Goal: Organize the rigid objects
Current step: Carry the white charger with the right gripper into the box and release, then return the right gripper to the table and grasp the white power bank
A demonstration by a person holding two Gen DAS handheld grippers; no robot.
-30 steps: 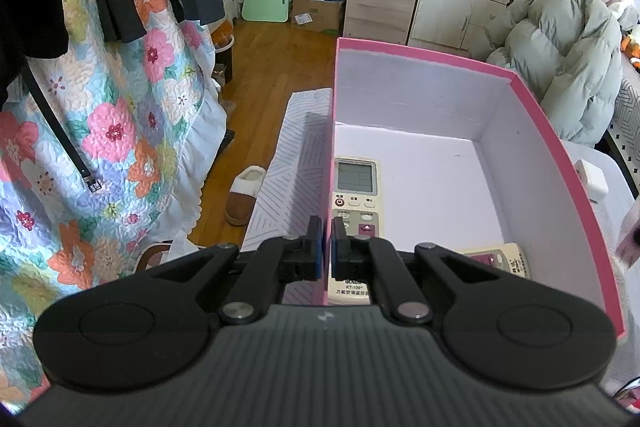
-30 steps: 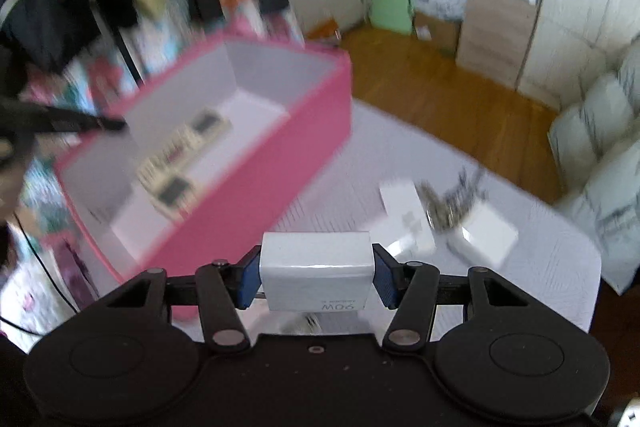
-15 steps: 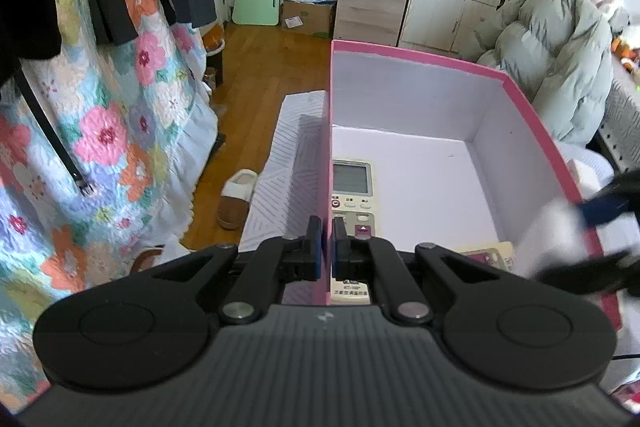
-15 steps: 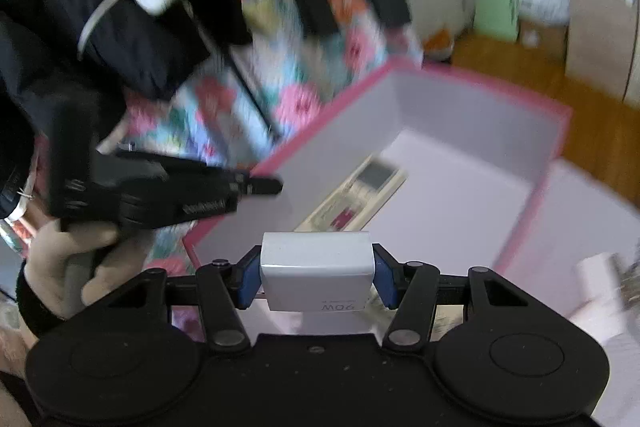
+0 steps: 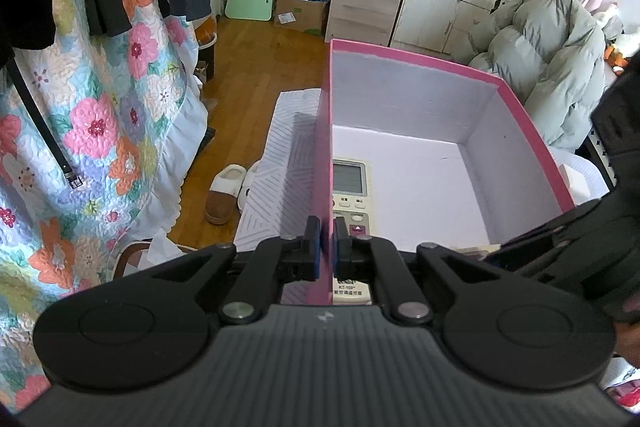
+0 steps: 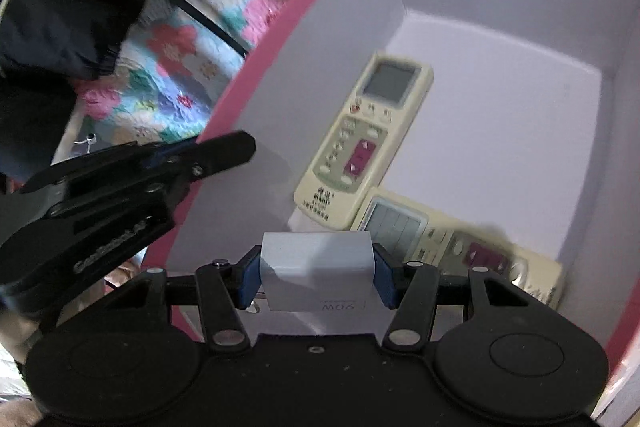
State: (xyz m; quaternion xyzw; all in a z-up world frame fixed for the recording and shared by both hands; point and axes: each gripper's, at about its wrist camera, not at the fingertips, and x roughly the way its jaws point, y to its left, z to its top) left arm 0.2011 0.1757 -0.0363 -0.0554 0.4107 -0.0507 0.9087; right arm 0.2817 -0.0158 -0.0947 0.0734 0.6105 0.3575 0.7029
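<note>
A pink box (image 5: 516, 107) with a pale lilac inside stands on the striped white cloth. My left gripper (image 5: 326, 247) is shut on the box's left wall near its near corner. Two cream remote controls lie in the box, one long (image 6: 366, 139) and one (image 6: 460, 247) across the near end. My right gripper (image 6: 316, 275) is shut on a white charger block (image 6: 316, 267) and holds it over the near inside of the box, above the remotes. The right gripper also shows in the left wrist view (image 5: 580, 239), at the box's right wall.
A floral quilt (image 5: 100, 131) and dark clothes hang at the left. Slippers (image 5: 224, 191) lie on the wood floor. A grey puffer coat (image 5: 552, 67) lies behind the box on the right. A small white thing (image 5: 576, 183) lies on the cloth outside the right wall.
My right gripper has carried the white charger block from the cloth over the box's right wall and down into the box. My left gripper has kept its hold on the left wall.
</note>
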